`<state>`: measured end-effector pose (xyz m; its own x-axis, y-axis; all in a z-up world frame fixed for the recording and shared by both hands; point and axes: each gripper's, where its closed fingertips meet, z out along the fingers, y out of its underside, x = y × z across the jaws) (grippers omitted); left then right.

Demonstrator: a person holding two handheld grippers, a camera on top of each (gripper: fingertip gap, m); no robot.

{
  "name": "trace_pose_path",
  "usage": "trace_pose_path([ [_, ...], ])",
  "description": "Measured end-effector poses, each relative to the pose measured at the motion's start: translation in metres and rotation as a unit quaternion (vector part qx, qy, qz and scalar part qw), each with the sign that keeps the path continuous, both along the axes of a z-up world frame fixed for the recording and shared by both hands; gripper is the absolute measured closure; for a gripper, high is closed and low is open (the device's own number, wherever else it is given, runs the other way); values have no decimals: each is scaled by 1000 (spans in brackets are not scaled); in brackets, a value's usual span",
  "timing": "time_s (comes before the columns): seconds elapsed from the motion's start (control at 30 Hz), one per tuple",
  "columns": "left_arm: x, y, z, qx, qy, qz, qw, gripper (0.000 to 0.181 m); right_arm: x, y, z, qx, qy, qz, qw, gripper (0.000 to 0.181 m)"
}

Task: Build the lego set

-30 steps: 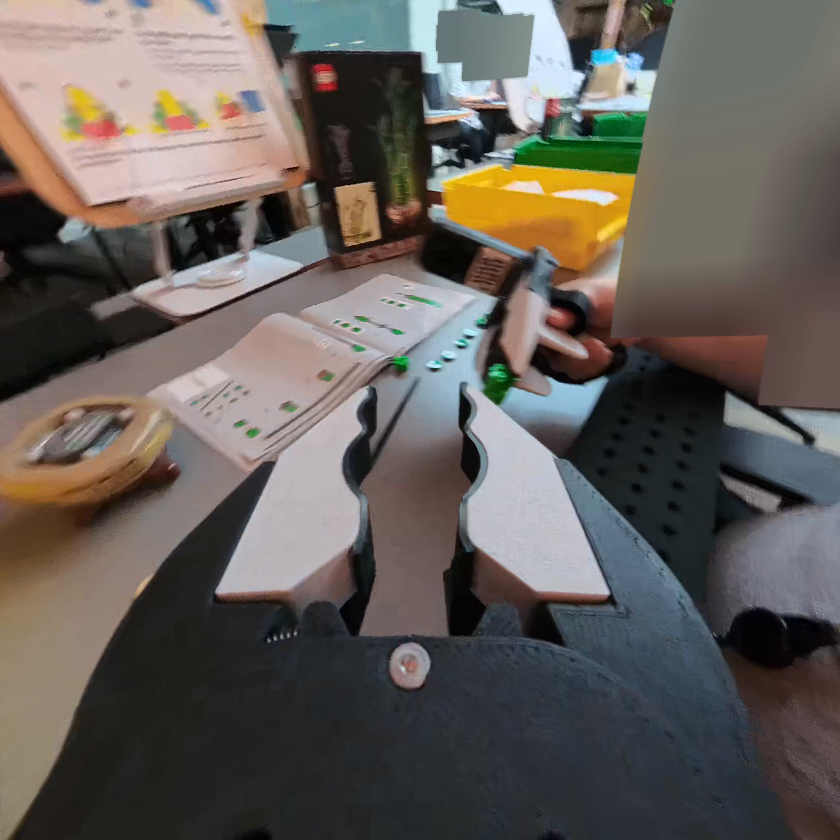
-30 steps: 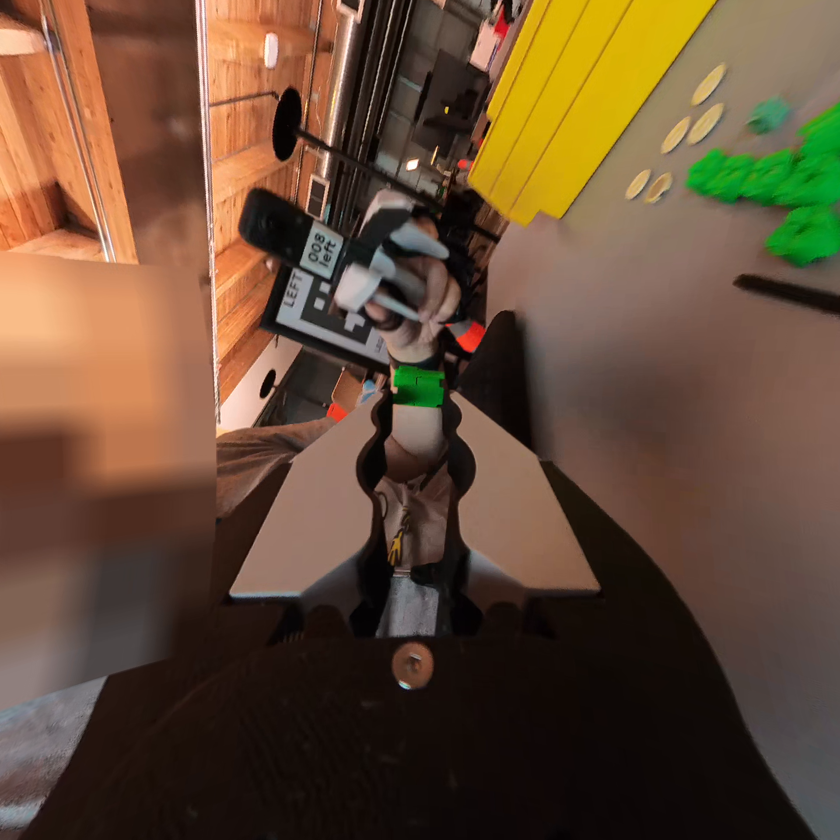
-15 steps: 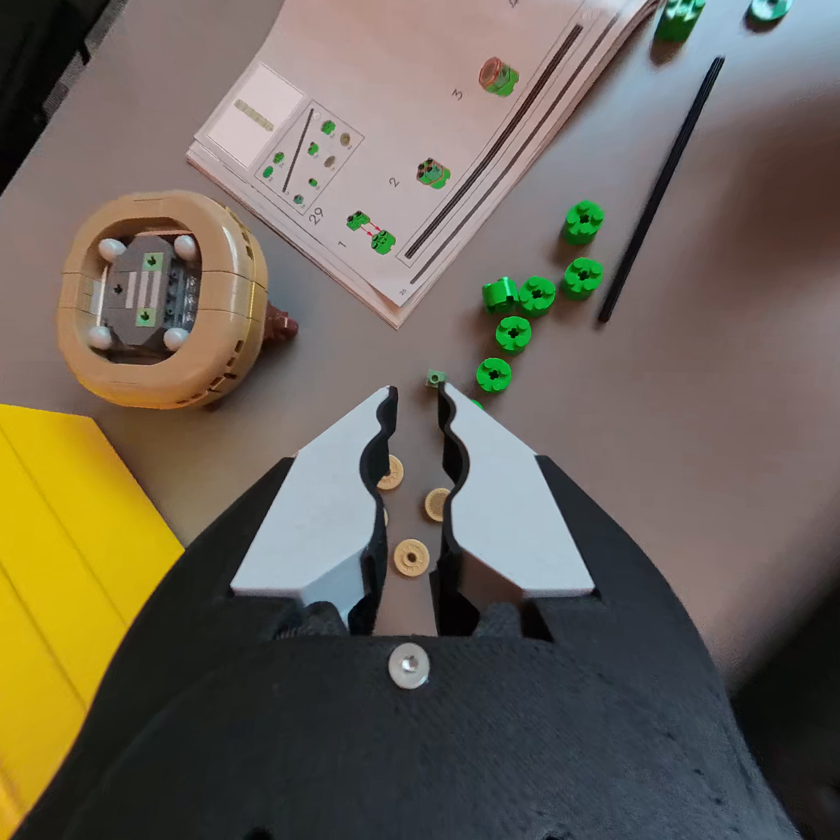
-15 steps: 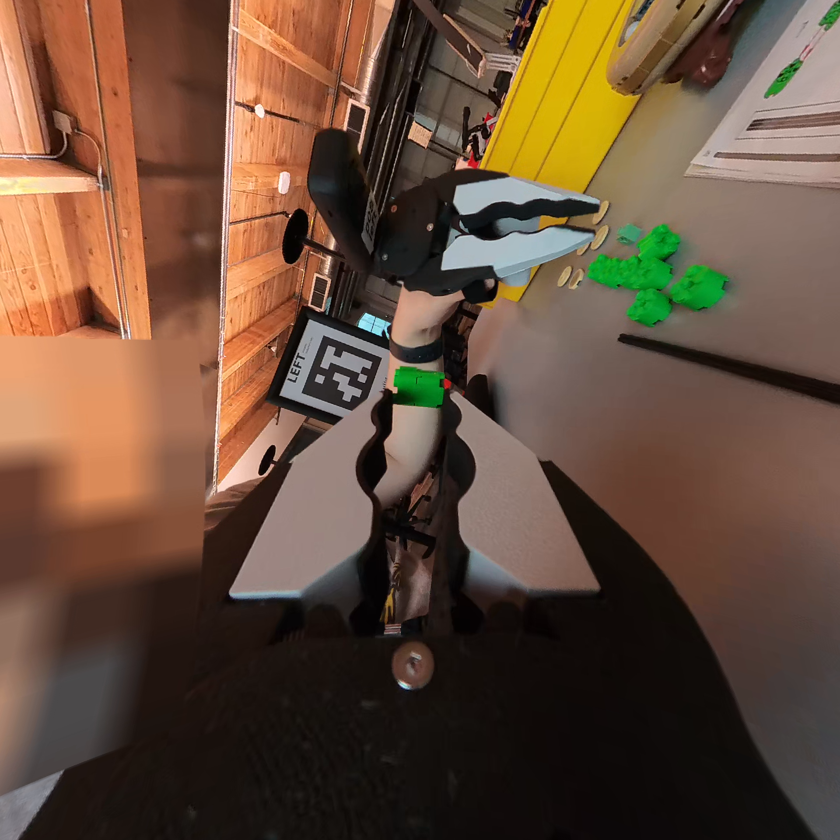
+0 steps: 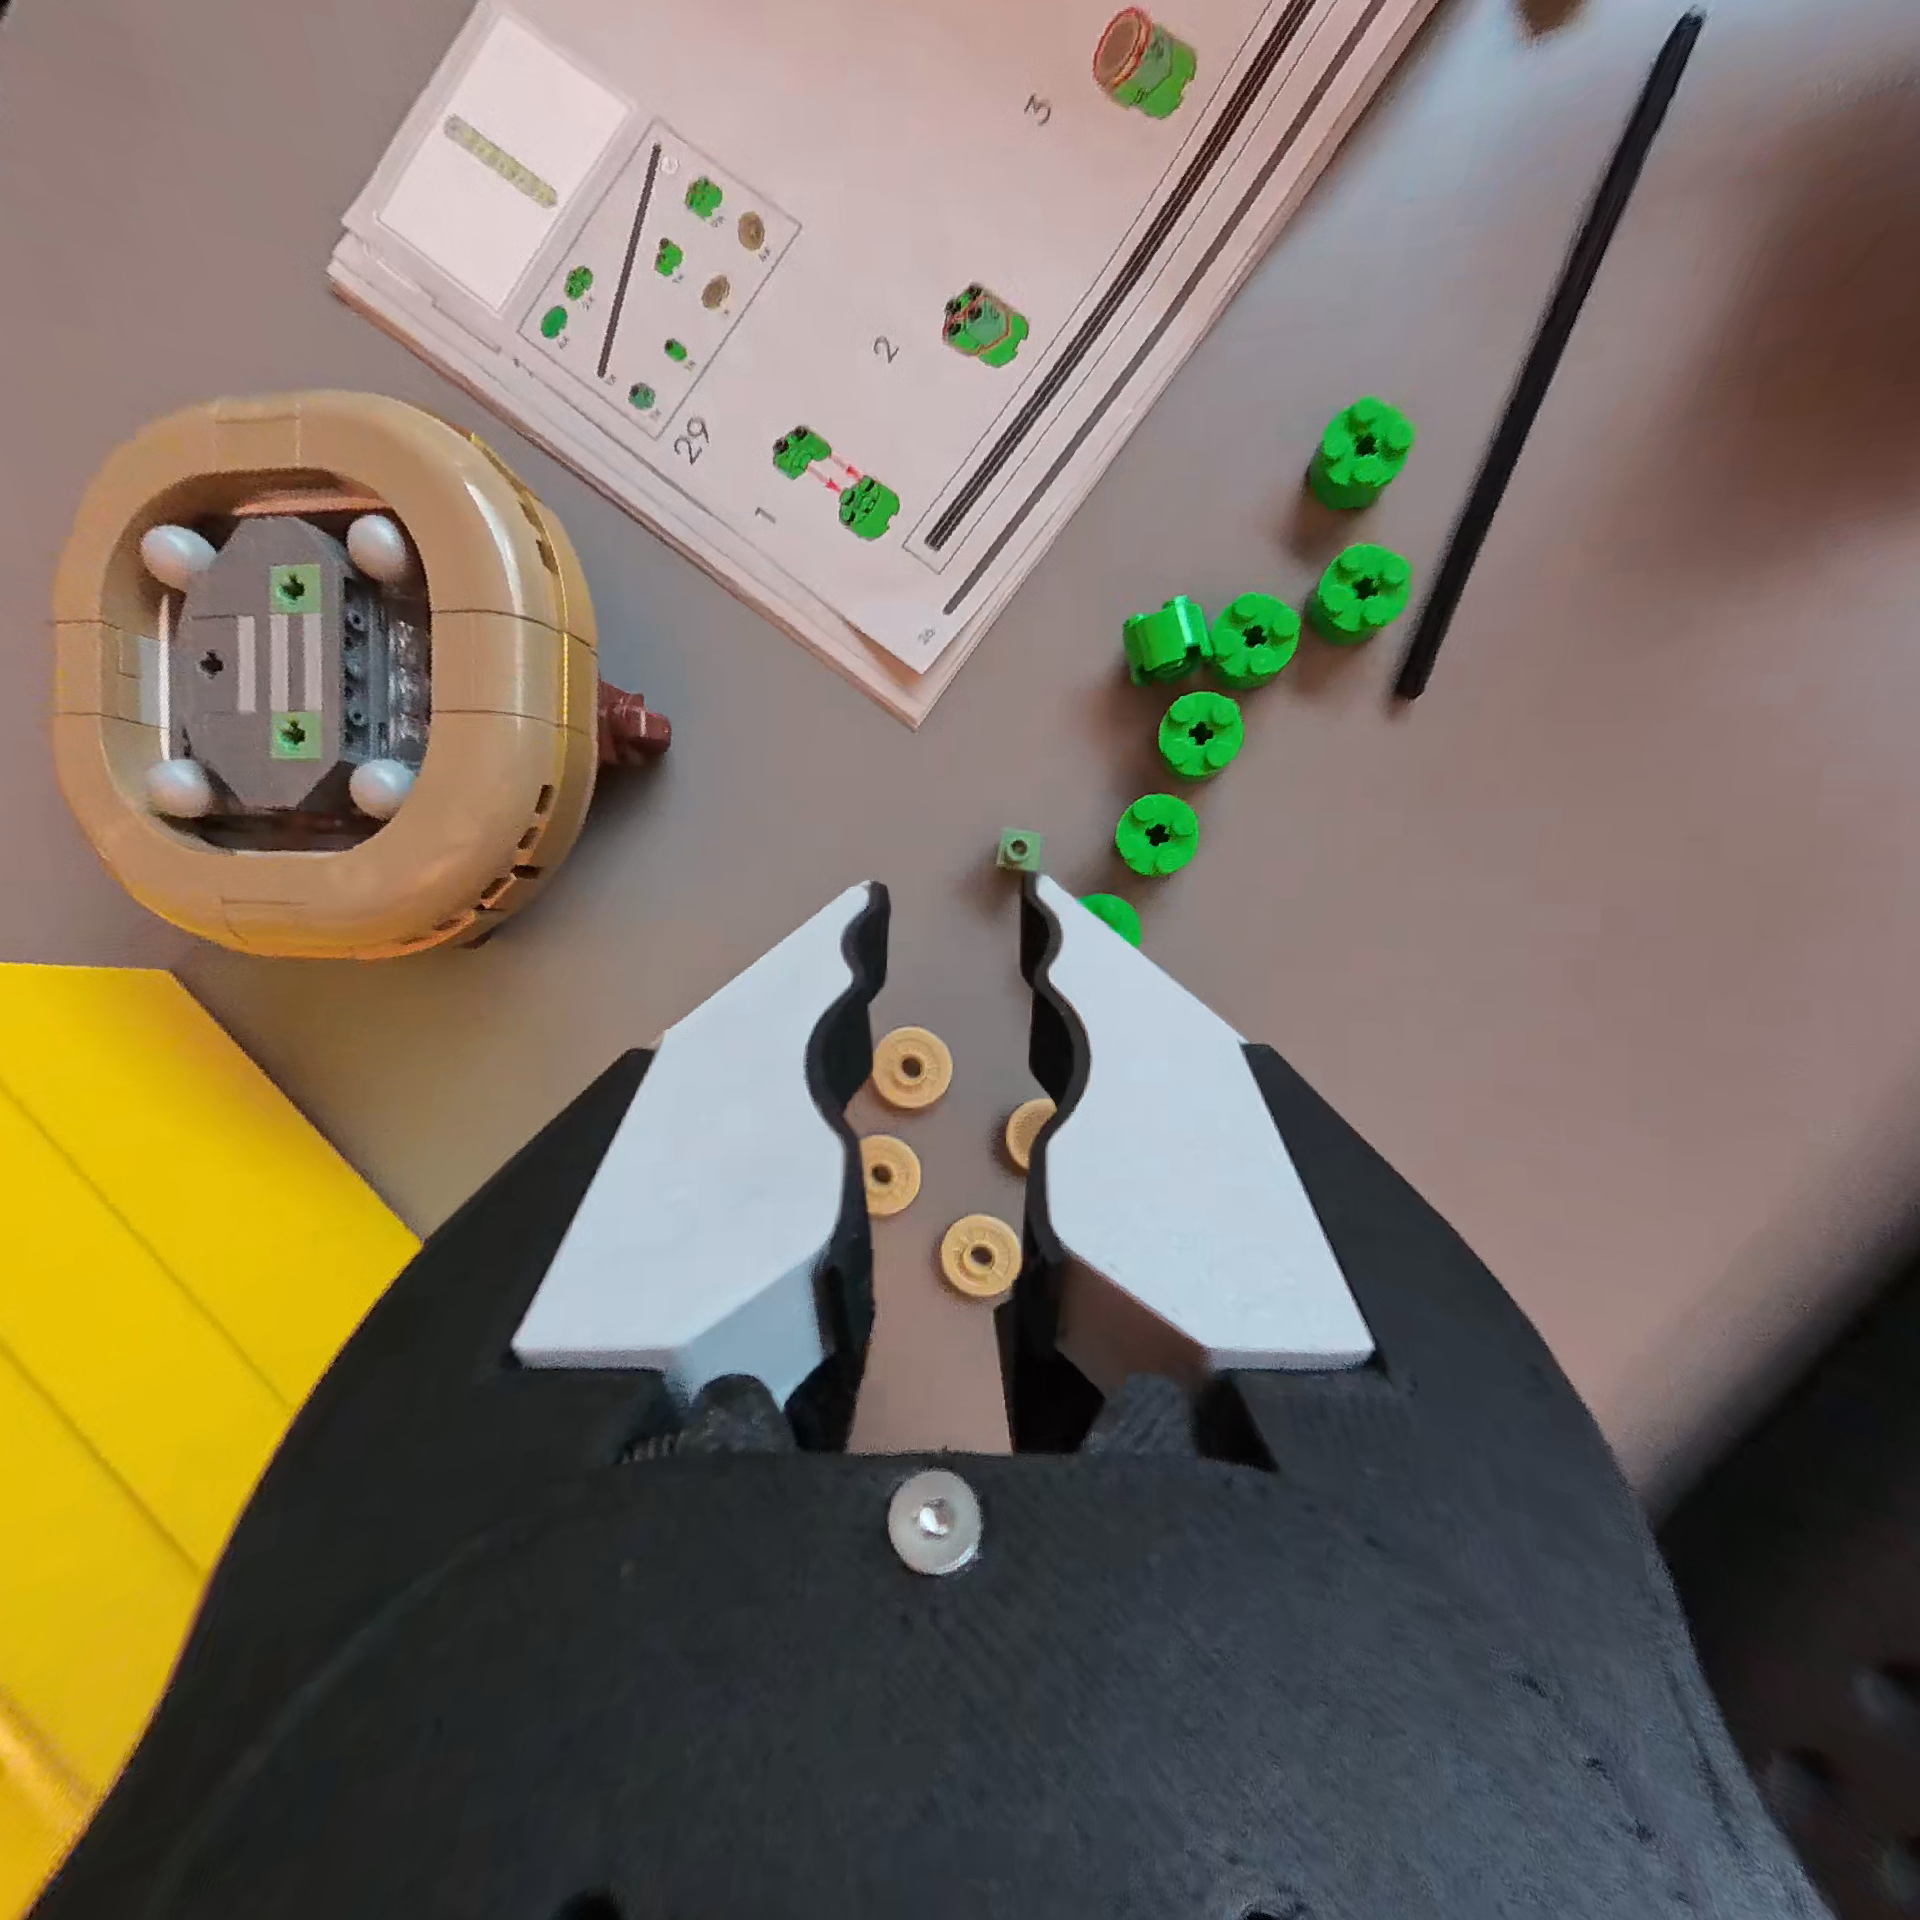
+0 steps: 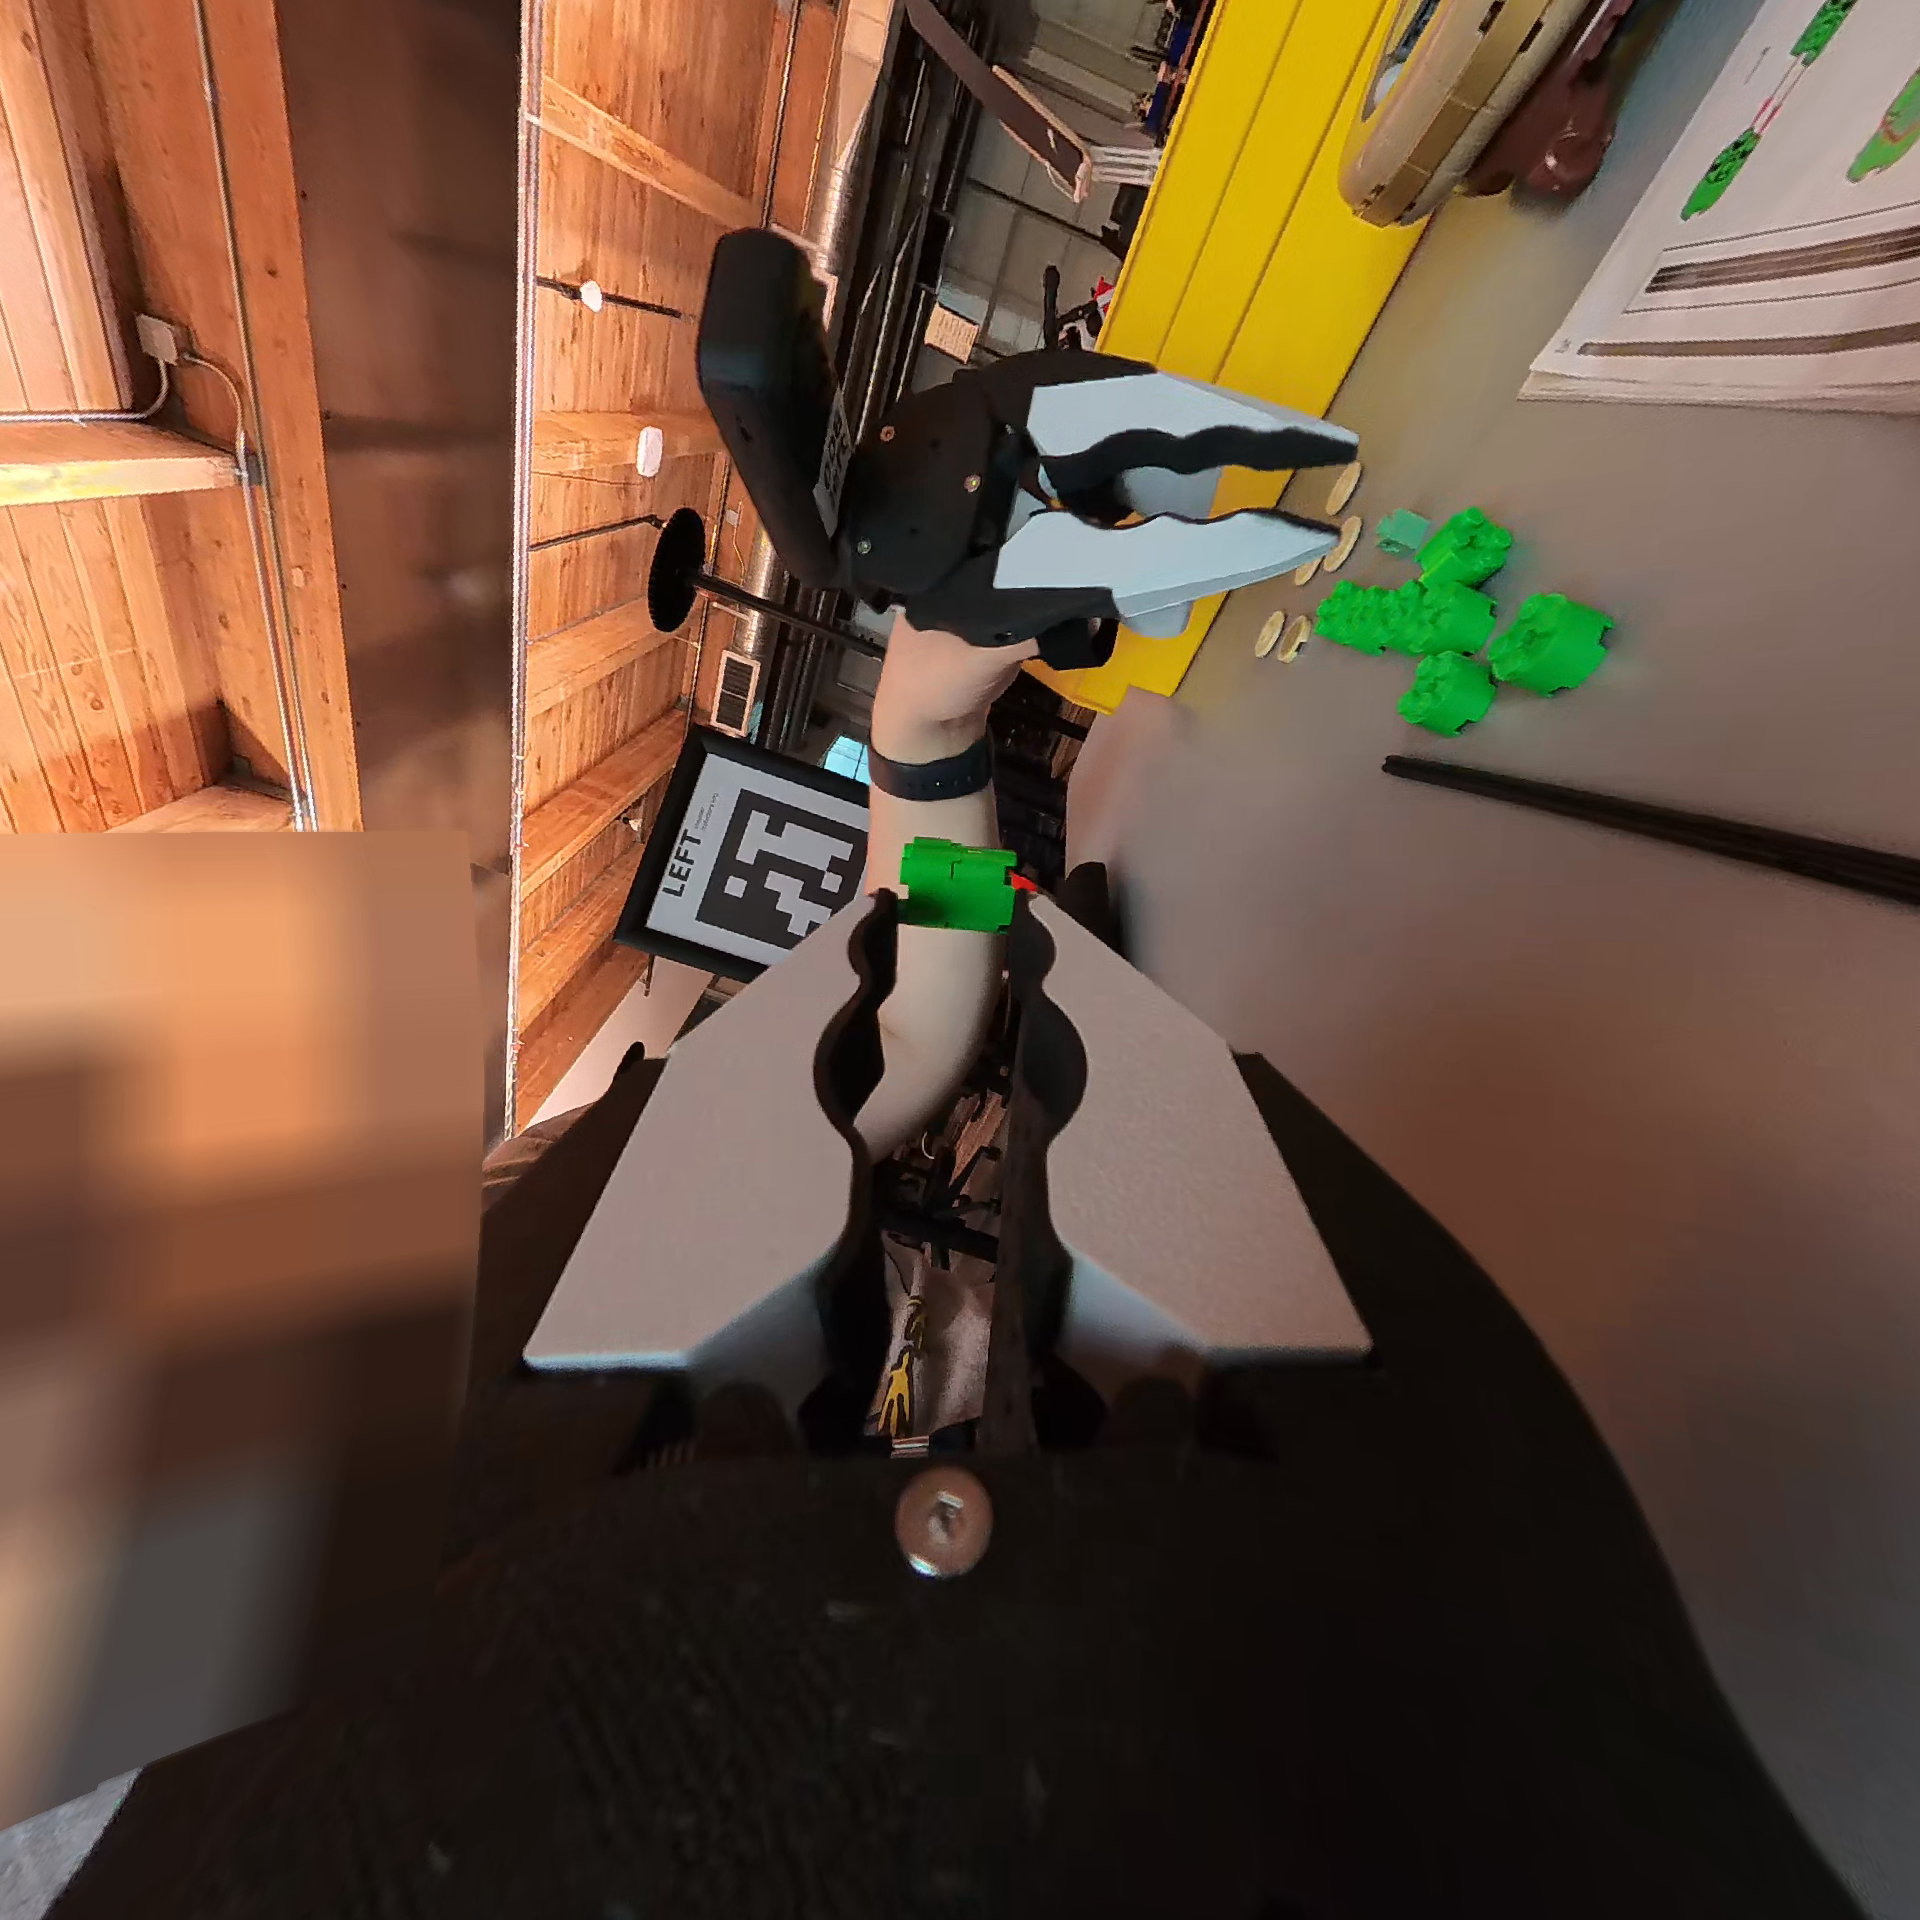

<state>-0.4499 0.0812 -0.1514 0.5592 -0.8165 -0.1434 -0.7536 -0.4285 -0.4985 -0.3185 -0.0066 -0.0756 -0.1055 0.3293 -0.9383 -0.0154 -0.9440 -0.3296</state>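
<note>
The right gripper [image 6: 954, 902] pinches a bright green Lego assembly [image 6: 958, 883] at its fingertips, held in the air away from the table, its long axis running straight across the narrow gap between the two fingers. A red speck shows at one end of it; how many bricks make it up is hard to tell.

The left gripper [image 5: 954, 902] hangs over the grey table [image 5: 1558, 1039], fingers pointing down and parted with nothing between them. Four tan round plates [image 5: 911, 1067] lie under that gap, one partly covered by a finger. Ahead sit six green round bricks [image 5: 1200, 734], a seventh mostly hidden behind the right-hand fingertip, and one small dull-green square stud piece [image 5: 1019, 848] just off that tip.

A long black axle [image 5: 1538, 364] lies diagonally beyond the bricks, its far end blurred. The open instruction booklet [image 5: 831, 260] is cut off by the frame's top edge. Beside it stands the tan pot model [image 5: 312, 675], its opening facing the camera, next to a yellow bin [image 5: 156, 1247].

From the right wrist view, the person's hand [image 6: 951, 675] grips the left tool.
</note>
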Motion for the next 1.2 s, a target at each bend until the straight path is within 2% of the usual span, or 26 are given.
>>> trace_pose_path([
  [0.03,-2,0,-2,-4,9,1,1000,159,0,0,0,0,-1,-1,1000,162],
  [0.17,-2,-1,-7,-5,19,-12,1000,175,1,1,-1,-3,0,-2,1000,162],
  [0.33,5,-5,-5,-29,-9,-17,999,165,0,0,-2,-5,-3,3,1000,162],
  [0.5,15,-8,-6,-39,-19,-40,998,168,-1,-1,-1,-5,0,6,1000,162],
  [0.67,15,-6,-10,-52,-17,-37,998,171,0,-1,-1,-4,2,5,1000,162],
  [0.9,13,-4,-11,-45,-7,-45,998,163,-2,-4,0,-2,1,12,1000,162],
  [1.2,15,-6,-14,-49,-12,-64,997,175,-1,-3,-2,-4,0,11,1000,162],
])
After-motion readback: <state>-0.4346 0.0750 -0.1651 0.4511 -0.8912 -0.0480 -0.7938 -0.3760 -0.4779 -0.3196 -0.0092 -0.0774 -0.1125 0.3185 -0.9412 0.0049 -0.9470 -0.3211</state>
